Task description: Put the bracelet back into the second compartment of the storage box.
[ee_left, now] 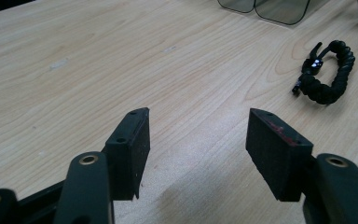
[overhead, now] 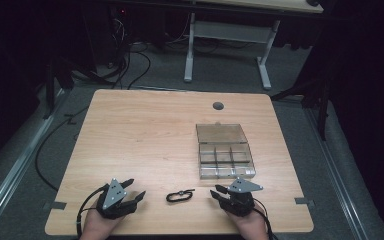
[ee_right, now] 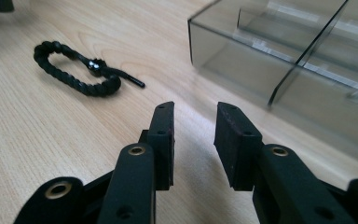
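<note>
A black braided bracelet (overhead: 179, 195) lies on the wooden table (overhead: 145, 135) near its front edge, between my two grippers. My left gripper (overhead: 134, 189) rests at the front left, open, with nothing between its jaws; its own view has the bracelet (ee_left: 326, 74) off to the upper right. My right gripper (overhead: 216, 192) sits at the front right, jaws a narrow gap apart and empty. In the right gripper view the bracelet (ee_right: 77, 70) lies to the upper left, and the clear compartment box (ee_right: 298, 60) stands close at the upper right.
The clear plastic box (overhead: 225, 150) with several compartments and its lid folded back sits right of centre, just beyond my right gripper. A round grey grommet (overhead: 218, 105) marks the table's far edge. Another desk's legs and cables stand on the floor behind.
</note>
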Action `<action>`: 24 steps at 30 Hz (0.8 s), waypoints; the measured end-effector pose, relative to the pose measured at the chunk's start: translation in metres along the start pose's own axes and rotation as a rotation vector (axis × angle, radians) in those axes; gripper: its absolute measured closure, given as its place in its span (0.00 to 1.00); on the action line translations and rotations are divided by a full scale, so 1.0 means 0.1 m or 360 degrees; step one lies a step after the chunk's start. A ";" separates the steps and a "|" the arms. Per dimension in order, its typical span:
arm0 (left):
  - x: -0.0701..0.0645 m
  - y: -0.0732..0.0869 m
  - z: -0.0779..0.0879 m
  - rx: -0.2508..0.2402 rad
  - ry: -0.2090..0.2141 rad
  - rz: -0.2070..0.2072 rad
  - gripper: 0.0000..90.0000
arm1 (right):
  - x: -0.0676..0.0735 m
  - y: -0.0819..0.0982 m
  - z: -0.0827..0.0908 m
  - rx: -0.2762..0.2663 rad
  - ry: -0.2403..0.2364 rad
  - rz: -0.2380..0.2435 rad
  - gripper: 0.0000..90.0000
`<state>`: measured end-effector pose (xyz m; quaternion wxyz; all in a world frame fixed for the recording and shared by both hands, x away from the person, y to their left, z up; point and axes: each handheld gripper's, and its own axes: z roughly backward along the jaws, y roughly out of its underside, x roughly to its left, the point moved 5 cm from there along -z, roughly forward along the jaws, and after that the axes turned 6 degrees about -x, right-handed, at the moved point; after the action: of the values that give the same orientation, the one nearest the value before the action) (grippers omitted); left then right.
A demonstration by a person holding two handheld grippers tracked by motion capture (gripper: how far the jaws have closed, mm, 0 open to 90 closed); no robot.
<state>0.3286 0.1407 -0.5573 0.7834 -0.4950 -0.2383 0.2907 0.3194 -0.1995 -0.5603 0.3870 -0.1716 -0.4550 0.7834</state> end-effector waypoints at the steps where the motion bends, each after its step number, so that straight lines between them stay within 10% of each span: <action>1: 0.00 0.00 0.00 0.0003 0.0006 0.0001 0.45 | 0.00 0.00 -0.01 0.0017 0.0004 -0.0010 0.76; 24: -0.02 0.00 0.00 0.0010 0.0020 -0.0023 0.44 | 0.02 0.01 -0.04 0.0074 0.0022 0.0045 1.00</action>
<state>0.3273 0.1393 -0.5576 0.7885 -0.4926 -0.2360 0.2827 0.3199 -0.1959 -0.5626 0.3829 -0.1746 -0.4316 0.7979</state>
